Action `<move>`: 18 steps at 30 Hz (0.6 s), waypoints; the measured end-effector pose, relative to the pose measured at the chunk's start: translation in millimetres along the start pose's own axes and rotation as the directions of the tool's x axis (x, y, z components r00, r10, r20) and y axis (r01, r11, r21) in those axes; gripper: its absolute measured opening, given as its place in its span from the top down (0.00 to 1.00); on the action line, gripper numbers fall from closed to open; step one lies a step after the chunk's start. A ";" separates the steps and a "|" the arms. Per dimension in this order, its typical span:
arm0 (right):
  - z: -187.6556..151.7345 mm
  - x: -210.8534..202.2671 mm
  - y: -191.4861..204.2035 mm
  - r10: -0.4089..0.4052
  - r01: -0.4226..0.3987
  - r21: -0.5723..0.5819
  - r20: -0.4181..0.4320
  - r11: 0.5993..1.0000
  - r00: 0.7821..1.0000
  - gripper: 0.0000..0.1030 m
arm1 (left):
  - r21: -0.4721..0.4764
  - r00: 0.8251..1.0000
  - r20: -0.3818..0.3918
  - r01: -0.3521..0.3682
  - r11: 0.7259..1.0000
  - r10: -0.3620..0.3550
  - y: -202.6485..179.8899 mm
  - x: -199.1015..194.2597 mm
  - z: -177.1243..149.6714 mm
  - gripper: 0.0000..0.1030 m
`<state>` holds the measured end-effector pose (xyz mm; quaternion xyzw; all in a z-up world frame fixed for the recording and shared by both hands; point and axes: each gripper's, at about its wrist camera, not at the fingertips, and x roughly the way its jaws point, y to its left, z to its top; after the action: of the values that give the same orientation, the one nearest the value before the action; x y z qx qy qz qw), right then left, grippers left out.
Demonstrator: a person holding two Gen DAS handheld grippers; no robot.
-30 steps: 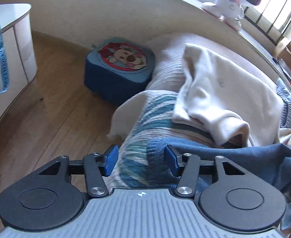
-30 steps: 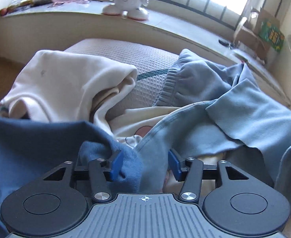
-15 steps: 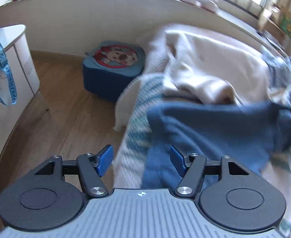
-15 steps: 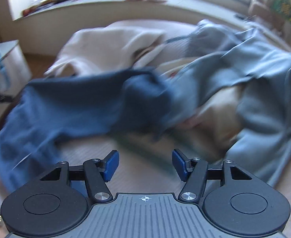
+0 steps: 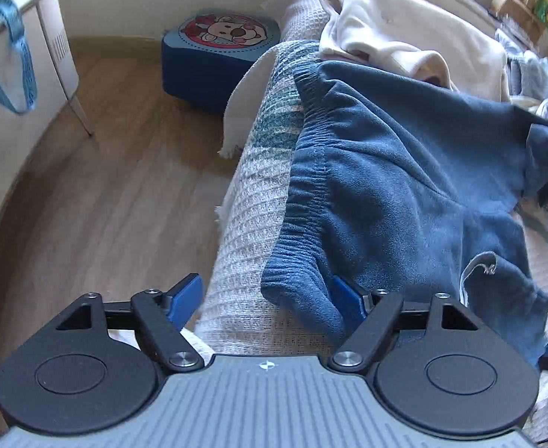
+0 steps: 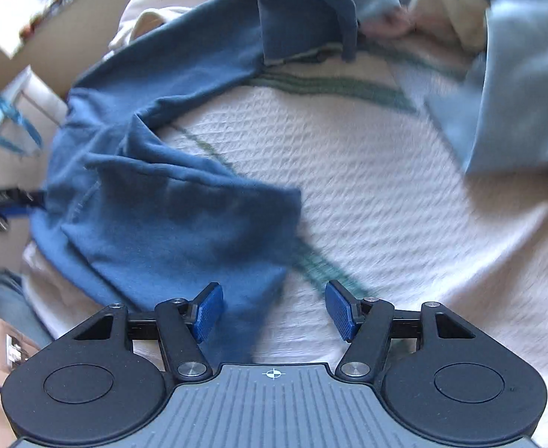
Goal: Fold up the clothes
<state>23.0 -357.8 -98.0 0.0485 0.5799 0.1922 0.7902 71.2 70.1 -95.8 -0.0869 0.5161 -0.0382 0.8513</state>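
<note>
Your left tongs (image 5: 266, 295) stand released, their jaws having just been opening, with the ribbed waistband corner of the dark blue sweatpants (image 5: 404, 186) lying loose between the blue pads (image 5: 345, 295) at the bed's edge. Your right tongs (image 6: 272, 310) are likewise released, spread apart over the bed, with a fold of the same blue sweatpants (image 6: 169, 216) lying between them, nearer the left pad, though whether it touches is unclear in the blur. The sweatpants stretch across the white waffle-weave bedspread (image 6: 367, 186) with its green stripes. Beyond them lie a cream garment (image 5: 404, 33) and, toward the far side, a light blue garment (image 6: 516, 86). Beside the bed on the wooden floor (image 5: 124, 171) sits a blue stool (image 5: 214, 59) bearing a cartoon animal's face, near a white cabinet (image 5: 24, 67) with a blue strap (image 5: 16, 59) hanging from it.
</note>
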 end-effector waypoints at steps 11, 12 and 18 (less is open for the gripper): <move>-5.6 -13.9 5.8 -0.066 0.065 0.015 0.037 0.998 0.997 0.96 | -0.042 0.990 0.006 0.143 0.989 -0.143 9.6 -24.7 -6.9 0.79; -7.7 -22.4 5.7 -0.081 0.081 0.010 0.039 0.997 0.996 0.97 | -0.034 0.989 -0.004 0.145 0.989 -0.145 8.7 -30.9 -7.3 0.79; -24.7 -60.9 -1.0 -0.117 0.117 0.017 0.041 0.993 0.992 0.97 | 0.081 0.993 -0.059 0.109 0.991 -0.104 -5.7 -56.1 -31.3 0.78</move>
<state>-15.3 -384.3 -51.5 0.0241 0.5663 0.1404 0.8118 17.6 69.7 -60.0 -0.0773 0.5316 -0.1076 0.8366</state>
